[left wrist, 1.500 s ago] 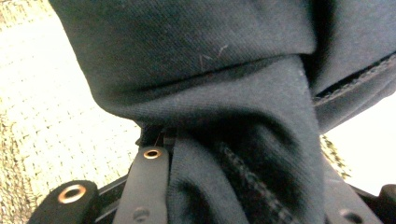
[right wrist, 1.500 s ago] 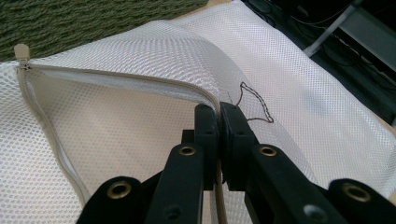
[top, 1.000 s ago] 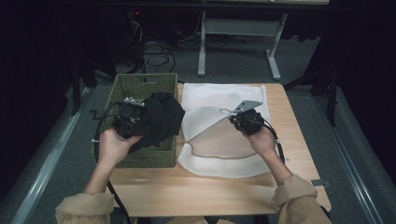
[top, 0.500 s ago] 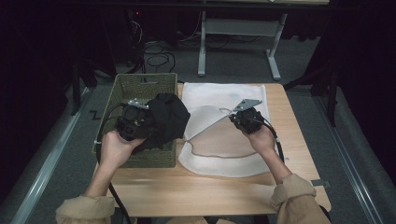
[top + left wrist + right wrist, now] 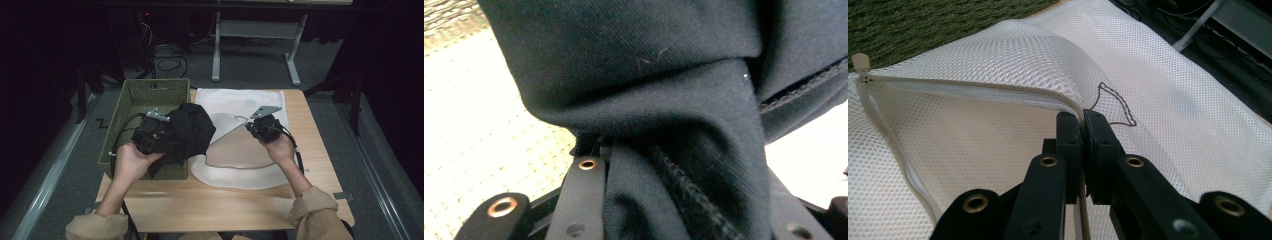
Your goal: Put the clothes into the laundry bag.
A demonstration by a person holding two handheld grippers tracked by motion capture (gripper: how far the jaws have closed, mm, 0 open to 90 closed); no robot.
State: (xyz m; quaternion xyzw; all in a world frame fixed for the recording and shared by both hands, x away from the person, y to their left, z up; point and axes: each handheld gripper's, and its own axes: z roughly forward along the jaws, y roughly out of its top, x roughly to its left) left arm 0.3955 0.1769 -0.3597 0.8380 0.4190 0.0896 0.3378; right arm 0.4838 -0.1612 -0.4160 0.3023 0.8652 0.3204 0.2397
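Note:
A black garment (image 5: 190, 131) hangs bunched from my left gripper (image 5: 167, 134), which is shut on it over the right side of the green woven basket (image 5: 131, 100). In the left gripper view the dark cloth (image 5: 664, 125) is pinched between the jaws and covers them. A white mesh laundry bag (image 5: 235, 105) lies on the table. My right gripper (image 5: 248, 125) is shut on the bag's zippered edge (image 5: 998, 87) and holds it lifted, so the mouth (image 5: 235, 145) gapes toward the garment. In the right gripper view the jaws (image 5: 1080, 131) pinch the mesh at the zipper.
The wooden table (image 5: 210, 205) has bare room along its front edge. A second white mesh layer (image 5: 240, 175) spreads under the lifted flap. Beyond the table stand a desk frame (image 5: 255, 45) and cables on the floor (image 5: 170, 60).
My left gripper has carried the black garment to the right, from over the basket toward the open bag. The right gripper has kept still, holding the bag's edge up.

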